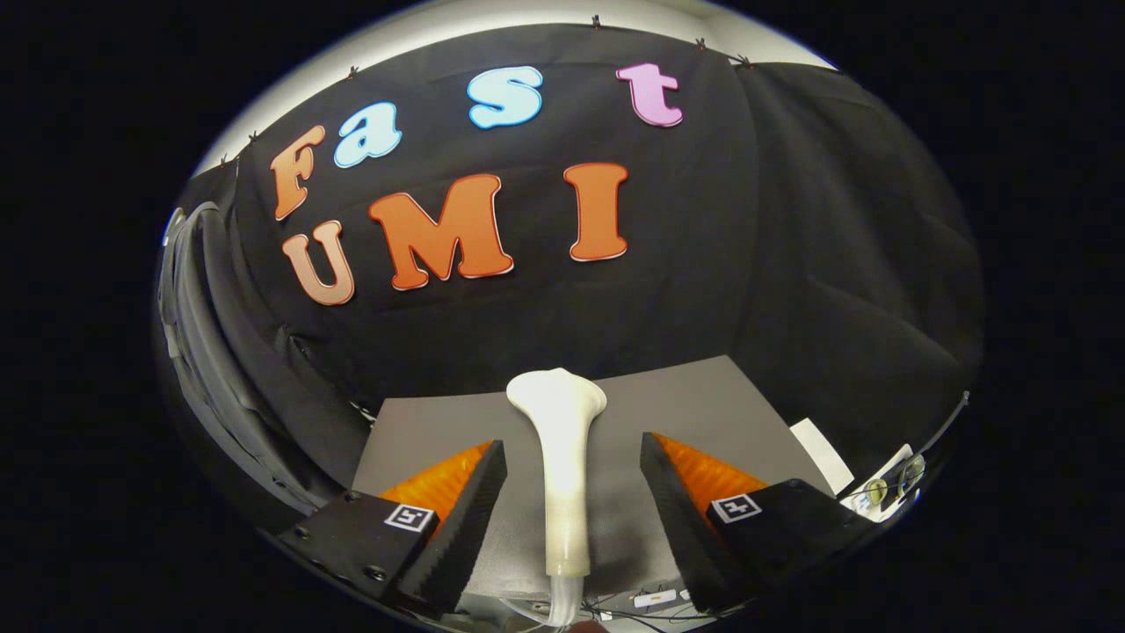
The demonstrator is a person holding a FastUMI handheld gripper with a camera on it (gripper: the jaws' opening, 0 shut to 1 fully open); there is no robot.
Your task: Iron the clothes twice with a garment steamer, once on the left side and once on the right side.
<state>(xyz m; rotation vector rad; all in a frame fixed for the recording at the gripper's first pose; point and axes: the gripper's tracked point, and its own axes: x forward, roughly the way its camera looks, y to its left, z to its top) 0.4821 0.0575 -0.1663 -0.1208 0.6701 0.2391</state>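
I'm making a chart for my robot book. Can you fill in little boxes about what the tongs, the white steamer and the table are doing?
tongs: tongs open, one finger on each side of the steamer, neither touching it
steamer: white garment steamer standing upright between the fingers, wide head on top
hose: clear hose at the steamer's bottom end
table: grey table under and beyond the steamer
clothes: hidden from here

Black-draped booth with a grey desk

Black cloth point(791, 264) is hanging in soft folds as the booth's back and side wall, clipped along its top edge, with a pale ceiling strip point(492, 22) showing above it. A grey desk point(703, 396) is lying below, meeting the cloth. White paper point(822, 453) is resting at the desk's right edge, and thin cables point(932, 440) are trailing beside it.
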